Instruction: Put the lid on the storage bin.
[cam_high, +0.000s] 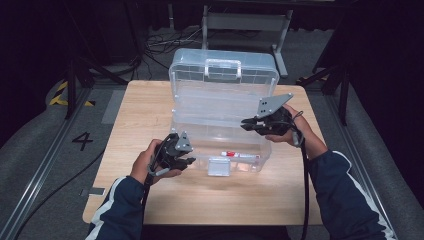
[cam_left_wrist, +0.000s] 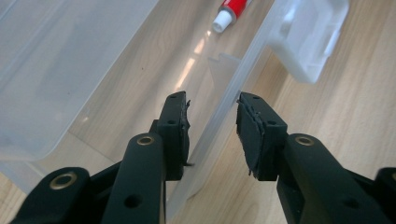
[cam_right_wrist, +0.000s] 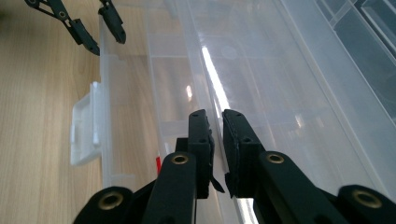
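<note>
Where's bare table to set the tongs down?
Bare wood lies between the clear plastic organiser box and the wooden table's near edge, and along its left edge. Crowded: both tongs, left and right, at the box walls.

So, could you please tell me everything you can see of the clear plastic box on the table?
The clear plastic box looks like see-through moulded plastic, standing open on the wooden table, its lid tilted back with a handle on top. A white latch hangs at the front wall. Inside lies a red and white tube. The left claw straddles the front wall; the right claw pinches an inner tray edge.
</note>
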